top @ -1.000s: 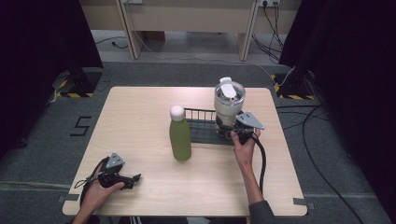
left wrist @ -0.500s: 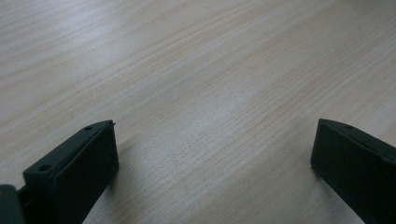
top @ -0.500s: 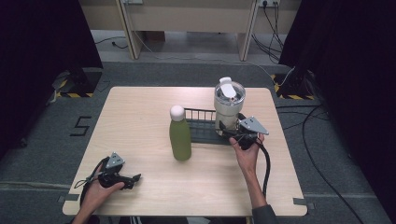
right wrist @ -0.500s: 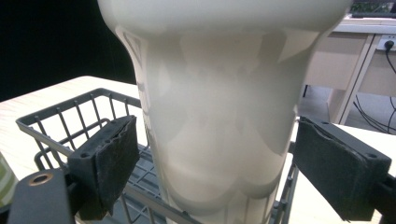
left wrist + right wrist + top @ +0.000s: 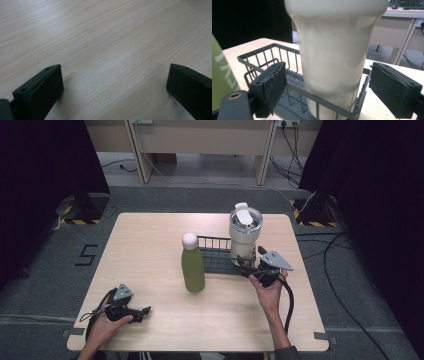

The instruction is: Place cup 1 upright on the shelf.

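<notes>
A cream tumbler (image 5: 244,237) with a clear lid stands upright in the right end of a dark wire basket (image 5: 216,256) at mid table. The tumbler (image 5: 332,57) rises just beyond my right gripper (image 5: 325,92), whose jaws stand open on either side of it without touching. From above, the right gripper (image 5: 250,268) sits at the basket's near right corner. A green bottle (image 5: 193,266) with a white cap stands upright left of the basket; its side (image 5: 222,75) shows at the edge. My left gripper (image 5: 136,311) lies open on the table's near left; its fingers (image 5: 40,87) rest over bare wood.
The wooden table (image 5: 150,245) has free room on its left half and along the front. Black cables trail from both grippers. Beyond the far edge stand desk legs (image 5: 135,150), and more cables (image 5: 345,245) lie on the floor at right.
The right gripper has drawn back a little toward the person and away from the tumbler, which stays in the basket. The left gripper has not moved.
</notes>
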{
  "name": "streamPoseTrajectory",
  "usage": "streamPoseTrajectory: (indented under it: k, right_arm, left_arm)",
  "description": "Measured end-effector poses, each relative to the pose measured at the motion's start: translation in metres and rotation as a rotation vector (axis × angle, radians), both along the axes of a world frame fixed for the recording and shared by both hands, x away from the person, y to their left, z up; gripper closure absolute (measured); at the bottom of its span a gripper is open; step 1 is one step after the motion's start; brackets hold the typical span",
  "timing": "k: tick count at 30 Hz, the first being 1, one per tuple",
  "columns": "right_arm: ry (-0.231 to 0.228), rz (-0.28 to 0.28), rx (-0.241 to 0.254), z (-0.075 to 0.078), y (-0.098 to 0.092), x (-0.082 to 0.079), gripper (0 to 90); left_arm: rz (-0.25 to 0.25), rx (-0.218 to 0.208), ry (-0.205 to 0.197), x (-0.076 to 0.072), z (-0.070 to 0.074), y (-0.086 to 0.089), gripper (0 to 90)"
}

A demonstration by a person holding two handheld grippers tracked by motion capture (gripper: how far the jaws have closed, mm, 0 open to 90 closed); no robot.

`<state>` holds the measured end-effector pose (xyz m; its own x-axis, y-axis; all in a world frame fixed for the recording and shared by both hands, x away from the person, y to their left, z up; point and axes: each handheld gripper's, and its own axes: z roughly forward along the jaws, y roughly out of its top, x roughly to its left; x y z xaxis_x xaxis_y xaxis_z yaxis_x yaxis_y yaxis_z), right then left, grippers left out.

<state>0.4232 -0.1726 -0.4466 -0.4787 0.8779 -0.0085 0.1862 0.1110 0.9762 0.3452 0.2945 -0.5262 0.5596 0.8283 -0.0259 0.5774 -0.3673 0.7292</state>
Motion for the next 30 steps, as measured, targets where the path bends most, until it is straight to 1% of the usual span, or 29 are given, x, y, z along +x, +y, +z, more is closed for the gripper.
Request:
streamPoseTrajectory:
  k: [8, 15, 21, 26, 28, 30]
  right_arm:
    - [-0.003, 0.019, -0.003, 0.003, -0.007, -0.013, 14.6]
    - [0.015, 0.043, -0.011, 0.002, -0.008, -0.024, 14.7]
    - [0.019, 0.066, -0.018, 0.001, -0.010, -0.036, 14.7]
    - [0.032, 0.090, -0.038, 0.002, -0.011, -0.044, 14.7]
    - [0.030, 0.098, -0.036, 0.002, -0.011, -0.048, 14.8]
    - [0.044, 0.103, -0.043, -0.001, -0.012, -0.051, 14.8]
  left_arm:
    - [0.000, 0.000, 0.000, 0.000, 0.000, 0.000, 0.1]
    - [-0.003, 0.001, 0.000, 0.000, 0.000, 0.000, 0.3]
    - [-0.004, 0.001, -0.001, 0.000, 0.000, 0.000, 0.4]
    - [-0.004, 0.001, -0.001, 0.000, 0.000, 0.000, 0.4]
    - [-0.004, 0.001, -0.001, 0.000, 0.000, 0.000, 0.4]
    - [-0.005, 0.001, -0.001, 0.000, 0.000, 0.000, 0.4]
